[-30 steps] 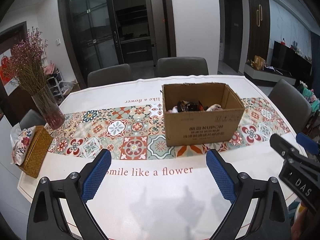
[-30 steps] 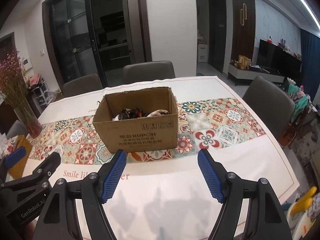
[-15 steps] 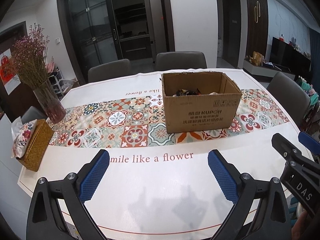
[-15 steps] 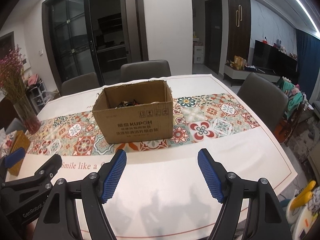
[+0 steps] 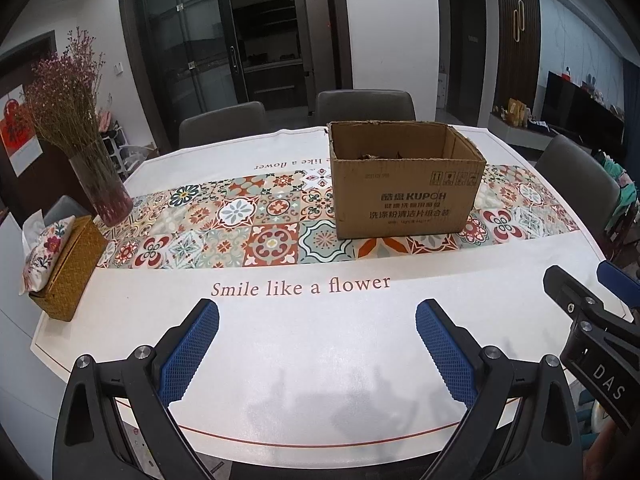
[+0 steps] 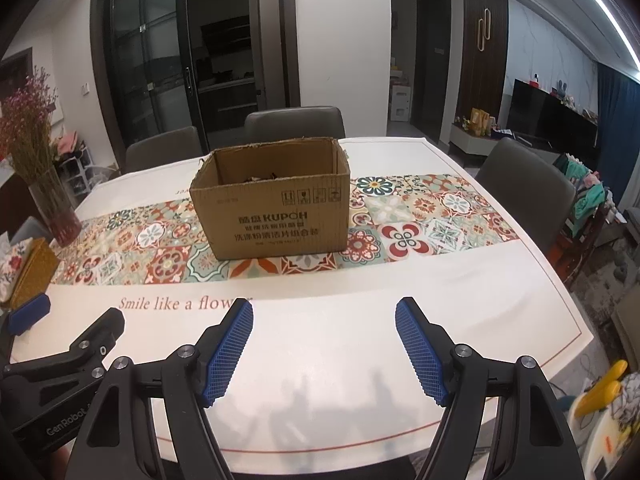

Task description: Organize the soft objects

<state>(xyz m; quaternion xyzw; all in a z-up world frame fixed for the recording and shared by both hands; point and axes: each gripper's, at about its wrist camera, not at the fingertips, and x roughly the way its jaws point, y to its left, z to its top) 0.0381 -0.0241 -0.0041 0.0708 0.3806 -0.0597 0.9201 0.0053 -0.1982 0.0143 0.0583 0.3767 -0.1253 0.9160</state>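
An open brown cardboard box (image 5: 404, 196) (image 6: 272, 208) stands on the tiled runner of the white table (image 5: 304, 344). Only a dark sliver of its contents (image 5: 376, 156) (image 6: 260, 178) shows over the rim. My left gripper (image 5: 318, 322) hangs open over the near white part of the table, with nothing between its blue pads. My right gripper (image 6: 324, 320) is open and empty too, beside the left one and well short of the box. Each gripper shows at the edge of the other's view.
A glass vase of dried pink flowers (image 5: 100, 184) and a woven tissue box (image 5: 66, 260) stand at the table's left end. Grey chairs (image 5: 364, 106) ring the table. The near table edge (image 5: 320, 436) lies just below the grippers.
Both grippers have drawn back from the box and sunk lower; the box looks farther off and most of its contents have dropped behind the rim. Both pairs of jaws stay open.
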